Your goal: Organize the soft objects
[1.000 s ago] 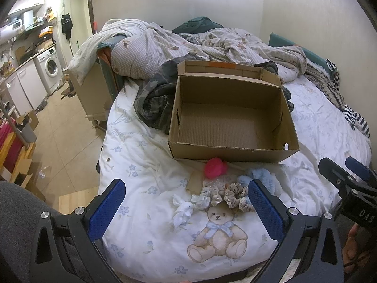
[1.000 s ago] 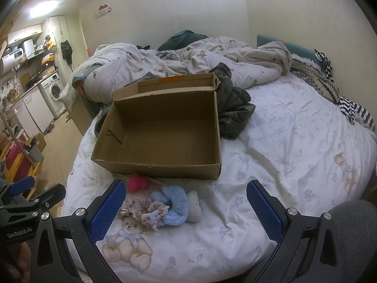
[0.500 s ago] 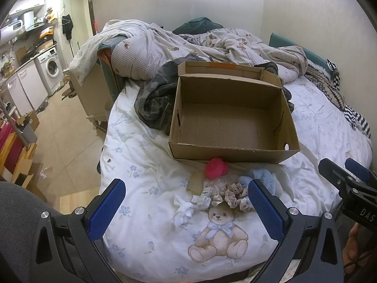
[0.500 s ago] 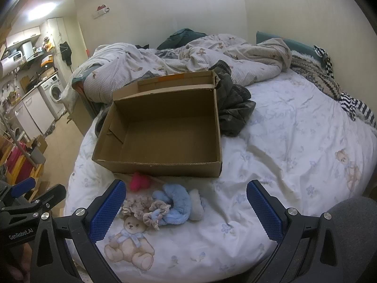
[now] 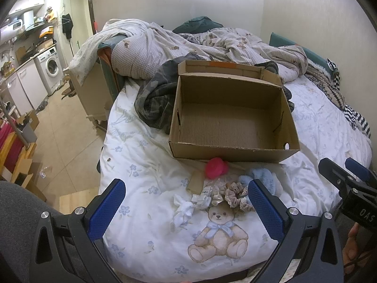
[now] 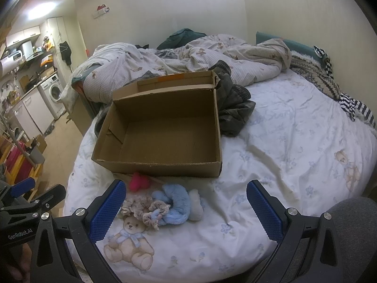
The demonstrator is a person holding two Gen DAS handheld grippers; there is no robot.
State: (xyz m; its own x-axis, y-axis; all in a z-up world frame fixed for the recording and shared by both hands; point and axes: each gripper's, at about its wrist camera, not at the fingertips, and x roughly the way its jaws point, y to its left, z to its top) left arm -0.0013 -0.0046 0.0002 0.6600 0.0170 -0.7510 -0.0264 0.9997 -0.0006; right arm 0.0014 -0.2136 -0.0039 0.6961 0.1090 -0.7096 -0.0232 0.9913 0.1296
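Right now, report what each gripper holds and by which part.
Nothing. Left gripper and right gripper are both open above the soft items, touching none.

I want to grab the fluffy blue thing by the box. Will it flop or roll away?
The fluffy blue thing looks plush and curled, so it would probably squash and droop rather than stay stiff. It lies on the soft bedsheet, tangled with the lace scrunchies, so it likely won't roll, though they may drag along.

Small home, studio-type room. Bed (image 5: 325,127) with teddy-print sheet as landmark; rumpled duvet (image 5: 212,44) heaped at its far end, dark clothes (image 5: 155,99) on it. Left of bed, tiled floor (image 5: 63,132) runs to kitchen counter with washing machine (image 5: 50,67) beneath, shelves above.
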